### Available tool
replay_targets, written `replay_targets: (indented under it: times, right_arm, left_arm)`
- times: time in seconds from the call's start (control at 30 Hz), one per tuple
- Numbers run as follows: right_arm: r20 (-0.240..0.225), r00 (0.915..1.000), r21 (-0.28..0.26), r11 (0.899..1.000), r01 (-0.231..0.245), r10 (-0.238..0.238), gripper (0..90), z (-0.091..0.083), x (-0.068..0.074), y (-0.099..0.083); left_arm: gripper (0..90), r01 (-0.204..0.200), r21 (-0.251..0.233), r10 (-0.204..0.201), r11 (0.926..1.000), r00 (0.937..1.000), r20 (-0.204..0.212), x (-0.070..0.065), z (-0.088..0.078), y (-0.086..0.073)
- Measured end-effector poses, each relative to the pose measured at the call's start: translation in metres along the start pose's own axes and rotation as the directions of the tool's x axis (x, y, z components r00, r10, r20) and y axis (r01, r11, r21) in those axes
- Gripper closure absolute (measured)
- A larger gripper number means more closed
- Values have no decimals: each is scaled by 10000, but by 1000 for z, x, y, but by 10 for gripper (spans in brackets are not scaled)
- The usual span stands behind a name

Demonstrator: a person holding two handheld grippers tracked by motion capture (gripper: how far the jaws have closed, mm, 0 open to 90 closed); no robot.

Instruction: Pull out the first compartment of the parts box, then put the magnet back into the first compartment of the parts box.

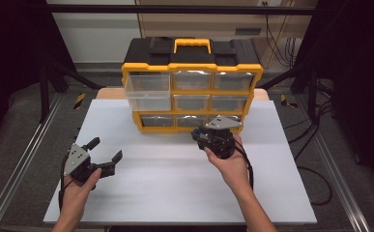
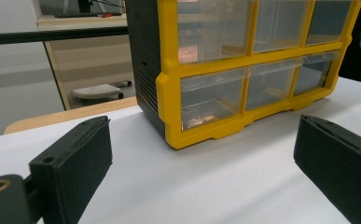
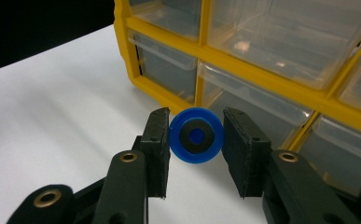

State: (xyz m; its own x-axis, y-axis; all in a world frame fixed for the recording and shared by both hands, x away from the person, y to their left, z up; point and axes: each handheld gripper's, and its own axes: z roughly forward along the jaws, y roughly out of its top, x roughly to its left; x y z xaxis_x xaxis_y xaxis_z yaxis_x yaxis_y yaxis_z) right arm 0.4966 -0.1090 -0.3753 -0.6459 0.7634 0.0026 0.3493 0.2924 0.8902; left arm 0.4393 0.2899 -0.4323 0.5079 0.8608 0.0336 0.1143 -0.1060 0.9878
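A yellow and black drawer cabinet [image 1: 192,72] with clear drawers stands at the back of the white board [image 1: 175,183]. Its top left drawer [image 1: 148,92] is pulled out. My right gripper [image 1: 197,134] hovers just in front of the cabinet's bottom row, shut on a small blue disc [image 3: 196,135] with a black centre, held edge to edge between the pads [image 3: 157,140]. My left gripper [image 1: 107,148] rests low at the board's left, open wide with nothing between its fingers [image 2: 75,158]. In the left gripper view the cabinet [image 2: 206,65] stands ahead.
Metal rails run along both sides of the board, one at the left [image 1: 20,164]. Black cables [image 1: 315,159] lie on the dark floor at the right. A wooden table edge [image 1: 109,93] shows behind the board.
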Motion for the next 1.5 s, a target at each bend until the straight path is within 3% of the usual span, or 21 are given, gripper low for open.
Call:
replay_targets:
  times: [0.8, 1.5]
  right_arm:
    - [-111, 9999, -649, 9979, 6, -13, 628, -10, 1, 35]
    - [-484, 9988, -1640, 9863, -177, 98, 628, -24, 5, 73]
  left_arm:
    - [41, 20, -29, -20, 10000, 10000, -66, 1, -1, 0]
    - [41, 68, -34, -68, 10000, 9999, -78, 1, -1, 0]
